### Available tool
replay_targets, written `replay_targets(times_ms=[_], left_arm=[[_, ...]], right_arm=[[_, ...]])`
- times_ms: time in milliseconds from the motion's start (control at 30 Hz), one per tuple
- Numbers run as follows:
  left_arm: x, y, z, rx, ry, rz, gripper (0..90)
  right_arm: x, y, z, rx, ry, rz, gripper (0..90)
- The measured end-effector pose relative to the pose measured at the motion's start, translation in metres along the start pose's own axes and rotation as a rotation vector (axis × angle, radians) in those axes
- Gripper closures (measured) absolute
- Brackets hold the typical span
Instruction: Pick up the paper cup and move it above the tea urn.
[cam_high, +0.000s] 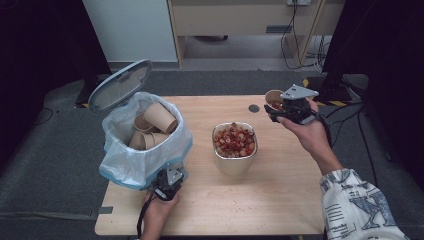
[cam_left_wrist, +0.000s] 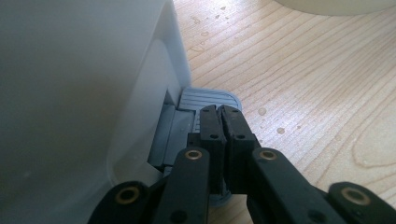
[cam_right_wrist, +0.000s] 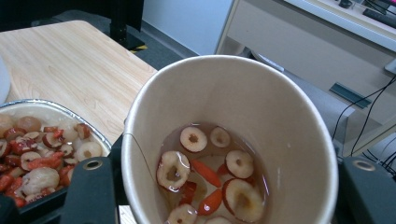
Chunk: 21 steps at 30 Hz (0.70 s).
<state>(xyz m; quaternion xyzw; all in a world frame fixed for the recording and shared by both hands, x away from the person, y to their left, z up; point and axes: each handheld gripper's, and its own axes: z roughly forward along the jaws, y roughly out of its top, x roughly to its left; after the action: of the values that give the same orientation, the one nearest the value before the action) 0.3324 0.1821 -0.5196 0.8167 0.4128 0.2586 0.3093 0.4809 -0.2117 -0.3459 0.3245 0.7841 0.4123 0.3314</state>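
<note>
Right hand-held gripper (cam_high: 287, 107) around round paper cup (cam_right_wrist: 233, 140) of sliced fruit.

Overhead light is falling evenly on the worktop (cam_high: 280, 195) in the high view, while the corners and side margins are sinking into near-black. The picture is soft and slightly grainy. In the left gripper view, the white bin wall (cam_left_wrist: 70, 93) is blurring out of focus and shading to grey. In the right gripper view, liquid in the paper cup (cam_right_wrist: 280, 116) is glinting faintly.
</note>
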Motion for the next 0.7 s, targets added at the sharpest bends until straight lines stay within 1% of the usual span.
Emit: replay_targets(times_ms=[100,133,233,267,467,700], left_arm=[[0.000,0.000,0.000,0.000,0.000,0.000,87.1],[0.000,0.000,0.000,0.000,-0.001,-0.001,87.2],[0.000,0.000,0.000,0.000,0.001,0.000,87.1],[0.000,0.000,0.000,0.000,0.001,0.000,87.1],[0.000,0.000,0.000,0.000,-0.001,0.000,87.2],[0.000,0.000,0.000,0.000,0.000,0.000,87.1]], right_arm=[[0.001,0.002,0.001,-0.003,0.003,-0.002,35.1],[0.003,0.004,0.003,-0.002,0.006,-0.017,35.1],[0.005,0.006,0.005,-0.002,0.008,-0.026,35.1],[0.008,0.007,0.007,0.003,0.013,-0.036,35.0],[0.013,0.011,0.011,-0.003,0.023,-0.033,34.9],[0.015,0.016,0.012,-0.008,0.025,-0.038,34.8]])
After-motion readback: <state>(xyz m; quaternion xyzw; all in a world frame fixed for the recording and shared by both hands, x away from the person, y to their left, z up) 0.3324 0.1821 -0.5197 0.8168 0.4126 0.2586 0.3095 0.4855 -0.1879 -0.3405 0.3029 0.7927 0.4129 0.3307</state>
